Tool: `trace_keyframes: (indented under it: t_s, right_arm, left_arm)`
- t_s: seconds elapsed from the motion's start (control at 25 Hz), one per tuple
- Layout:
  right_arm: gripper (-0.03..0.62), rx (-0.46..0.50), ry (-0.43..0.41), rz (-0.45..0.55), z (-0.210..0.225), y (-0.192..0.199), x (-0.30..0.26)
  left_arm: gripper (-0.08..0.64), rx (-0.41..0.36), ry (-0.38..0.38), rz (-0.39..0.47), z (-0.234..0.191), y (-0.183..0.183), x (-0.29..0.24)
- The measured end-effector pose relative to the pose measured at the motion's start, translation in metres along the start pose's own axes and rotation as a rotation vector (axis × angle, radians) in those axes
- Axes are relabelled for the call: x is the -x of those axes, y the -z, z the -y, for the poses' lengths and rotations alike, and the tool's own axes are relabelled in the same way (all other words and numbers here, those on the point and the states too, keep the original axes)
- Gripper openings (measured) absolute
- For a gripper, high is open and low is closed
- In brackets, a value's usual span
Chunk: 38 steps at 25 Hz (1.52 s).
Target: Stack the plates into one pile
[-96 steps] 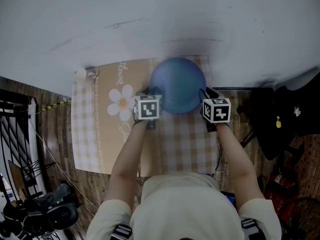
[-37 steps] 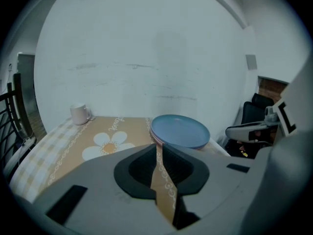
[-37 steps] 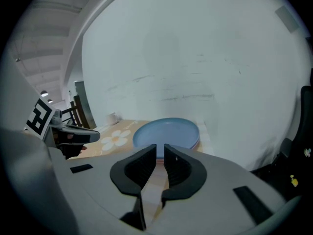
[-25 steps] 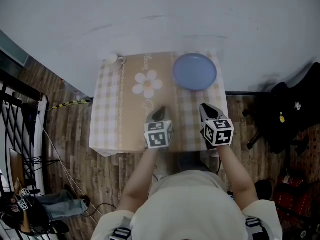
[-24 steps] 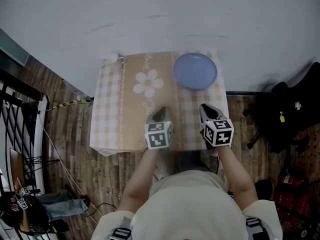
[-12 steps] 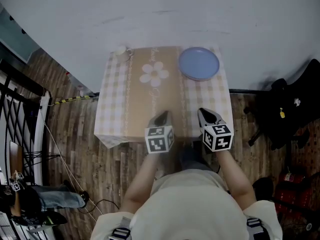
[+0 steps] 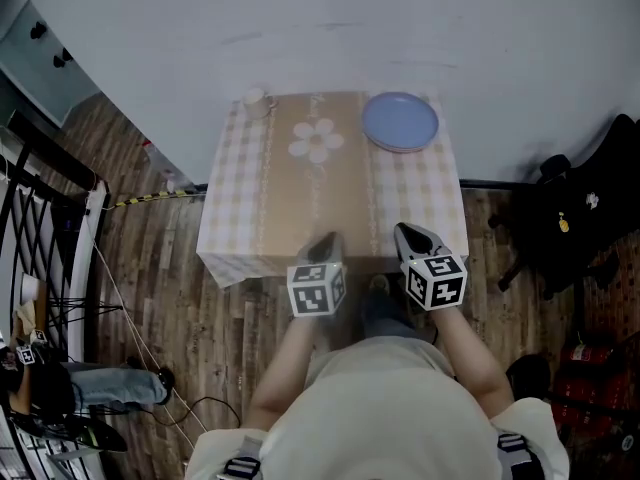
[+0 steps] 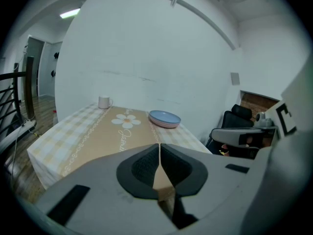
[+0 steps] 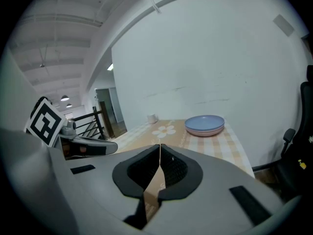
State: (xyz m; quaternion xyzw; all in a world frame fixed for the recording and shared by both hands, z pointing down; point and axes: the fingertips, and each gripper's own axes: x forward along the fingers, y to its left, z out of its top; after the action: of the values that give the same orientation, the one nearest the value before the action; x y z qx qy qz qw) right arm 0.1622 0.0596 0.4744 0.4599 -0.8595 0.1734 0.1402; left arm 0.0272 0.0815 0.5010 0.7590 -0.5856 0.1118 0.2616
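Backed away from table (image 7: 300, 208) vs earlier frames; holding both grippers short of its near edge now, w/ whole tabletop in sight. Find plates (image 7: 400, 121) piled at far right corner, blue on top, pinkish under it per gripper views; can't tell count below. Note mug (image 7: 257, 101) at far left corner, well apart from pile. Carrying nothing in left gripper (image 7: 322, 240), w/ jaws pressed together. Same for right gripper (image 7: 411, 234): closed tight, empty. Spotted no loose plate on cloth, so prob. done stacking & just retreating. To do that well: keep jaws closed & tips clear of hanging cloth edge; snagging it could drag cloth & pile along. Check for level pile w/ rims lined up. Seems close to right & back edges; if going back in, nudge inward w/ both grippers, low & slow, never from one side only.
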Motion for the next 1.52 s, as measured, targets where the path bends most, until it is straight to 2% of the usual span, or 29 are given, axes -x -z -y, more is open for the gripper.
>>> trace_keyframes:
  t_s: [0.68, 1.04, 1.52]
  right_arm:
    - [0.003, 0.053, -0.070, 0.024, -0.046, 0.023, 0.046]
    - [0.003, 0.036, -0.087, 0.023, -0.049, 0.026, 0.051]
    - [0.000, 0.075, -0.097, 0.040, -0.048, 0.019, 0.053]
  left_arm:
    - [0.012, 0.017, -0.019, -0.014, 0.011, 0.049, 0.061]
    - [0.012, 0.020, -0.026, -0.006, 0.015, 0.048, 0.066]
    - [0.012, 0.032, -0.029, 0.001, 0.017, 0.042, 0.063]
